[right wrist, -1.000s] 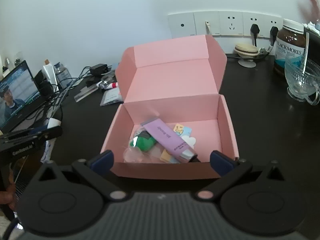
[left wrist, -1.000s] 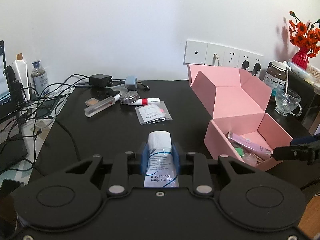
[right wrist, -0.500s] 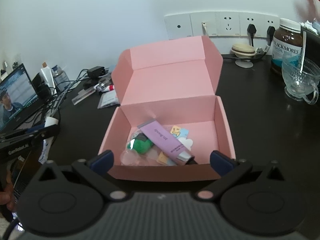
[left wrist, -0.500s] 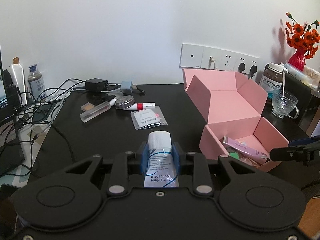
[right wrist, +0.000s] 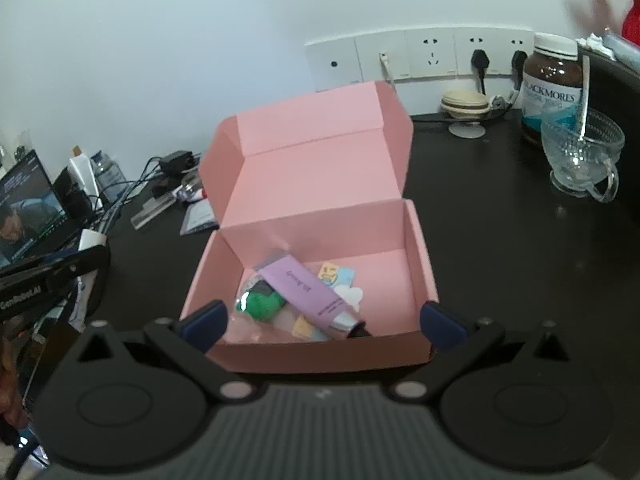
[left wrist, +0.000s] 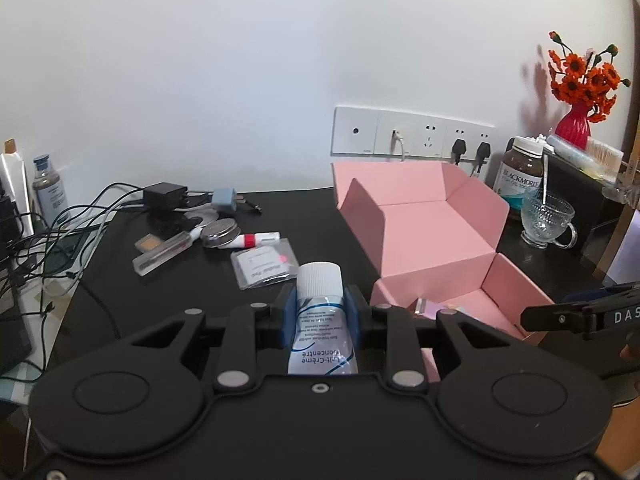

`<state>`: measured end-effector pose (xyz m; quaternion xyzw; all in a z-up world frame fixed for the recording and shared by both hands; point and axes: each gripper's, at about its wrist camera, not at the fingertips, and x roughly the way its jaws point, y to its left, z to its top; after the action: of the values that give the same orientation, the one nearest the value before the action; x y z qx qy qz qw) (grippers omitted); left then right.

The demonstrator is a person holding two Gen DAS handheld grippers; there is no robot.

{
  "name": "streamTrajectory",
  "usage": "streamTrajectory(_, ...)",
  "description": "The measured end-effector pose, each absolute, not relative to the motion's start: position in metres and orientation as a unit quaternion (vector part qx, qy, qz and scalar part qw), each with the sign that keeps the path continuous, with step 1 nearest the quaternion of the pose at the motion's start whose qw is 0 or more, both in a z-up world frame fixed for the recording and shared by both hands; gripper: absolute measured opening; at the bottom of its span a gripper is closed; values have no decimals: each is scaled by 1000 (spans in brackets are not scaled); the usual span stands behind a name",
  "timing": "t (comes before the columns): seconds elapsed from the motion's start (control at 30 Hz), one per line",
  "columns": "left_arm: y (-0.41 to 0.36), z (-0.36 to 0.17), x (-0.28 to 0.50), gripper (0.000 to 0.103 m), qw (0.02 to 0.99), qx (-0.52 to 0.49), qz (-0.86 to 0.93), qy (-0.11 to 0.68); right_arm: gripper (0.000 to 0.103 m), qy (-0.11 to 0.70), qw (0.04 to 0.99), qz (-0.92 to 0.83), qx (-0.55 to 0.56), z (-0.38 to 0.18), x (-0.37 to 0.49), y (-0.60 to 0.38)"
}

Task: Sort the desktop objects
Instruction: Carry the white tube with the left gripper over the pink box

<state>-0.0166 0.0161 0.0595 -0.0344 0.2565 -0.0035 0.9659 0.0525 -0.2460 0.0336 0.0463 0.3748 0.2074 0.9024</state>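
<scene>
Between the blue pads of the left gripper (left wrist: pixel 319 312) sits a white cream tube (left wrist: pixel 321 320) with blue print, cap pointing away, pinched tight and held up off the black desk (left wrist: pixel 200 280), just left of the pink box (right wrist: pixel 320 216). That box is open, lid flipped back toward the wall sockets (left wrist: pixel 412 134), and inside it there's a purple tube (right wrist: pixel 310 292) lying diagonally, a green blob in clear wrap (right wrist: pixel 260 304) to its left and some small stickers (right wrist: pixel 336 274) to its right. Right gripper (right wrist: pixel 322 320) is spread wide, its tips at the box's two front corners with nothing in them. Left of the box: a clear sachet (left wrist: pixel 264 266), a round tin (left wrist: pixel 218 232) and cables (left wrist: pixel 60 232). Right of it, a glass cup (right wrist: pixel 582 154) and brown jar (right wrist: pixel 552 84)
</scene>
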Motion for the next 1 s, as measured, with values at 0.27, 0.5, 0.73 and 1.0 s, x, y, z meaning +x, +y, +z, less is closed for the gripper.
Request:
streamTrajectory(0.27,5,65,-12,26,968,-31,-18,250,102,374,905,193,61,33,58,-257)
streamTrajectory(0.5,-4,66,-10,26,968,-25,-30,248,102,373,906,191,63,32,60,-261)
streamTrajectory(0.73,-14,67,-7,26,968,-21,-45,246,102,370,908,184,68,32,61,-268)
streamTrajectory(1.0,-34,67,3,26,966,-12,-77,246,102,362,913,172,77,34,62,-281)
